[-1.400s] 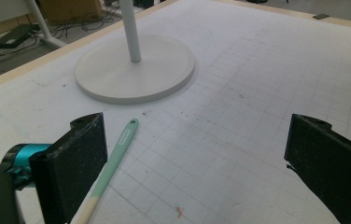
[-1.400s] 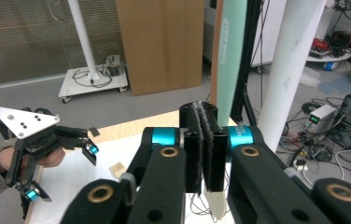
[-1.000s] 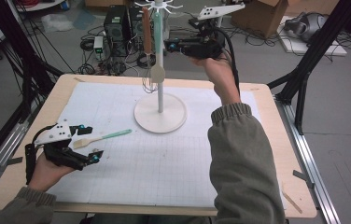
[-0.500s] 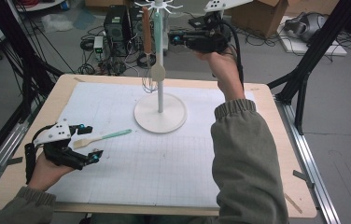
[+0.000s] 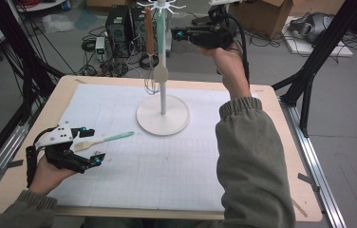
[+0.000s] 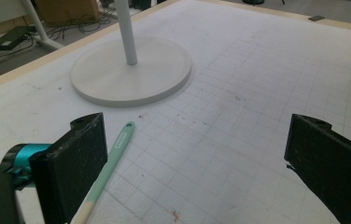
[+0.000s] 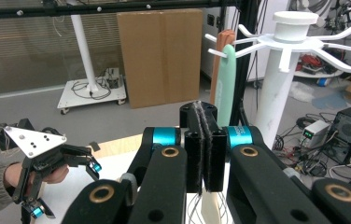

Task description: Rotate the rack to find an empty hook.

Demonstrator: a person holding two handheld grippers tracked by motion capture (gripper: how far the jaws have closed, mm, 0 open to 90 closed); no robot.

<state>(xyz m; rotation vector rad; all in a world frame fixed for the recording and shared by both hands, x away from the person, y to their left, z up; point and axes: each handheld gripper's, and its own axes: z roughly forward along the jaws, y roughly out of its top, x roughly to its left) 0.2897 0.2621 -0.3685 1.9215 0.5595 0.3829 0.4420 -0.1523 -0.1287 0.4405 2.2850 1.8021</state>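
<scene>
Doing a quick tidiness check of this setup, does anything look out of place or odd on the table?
One thing: a mint-handled spatula lies flat on the white mat, between the open jaws of the left gripper, while the other utensils hang from the rack. Nothing looks spilled or damaged. The right gripper is shut and empty beside the rack's top.

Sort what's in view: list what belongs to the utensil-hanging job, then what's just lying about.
Belongs to the job:
- hook stand
- mint-handled spatula on the mat
- utensils hung on the stand
- left gripper, open
- right gripper, shut

Just lying about:
- cardboard box
- computer tower
- floor cables
</scene>
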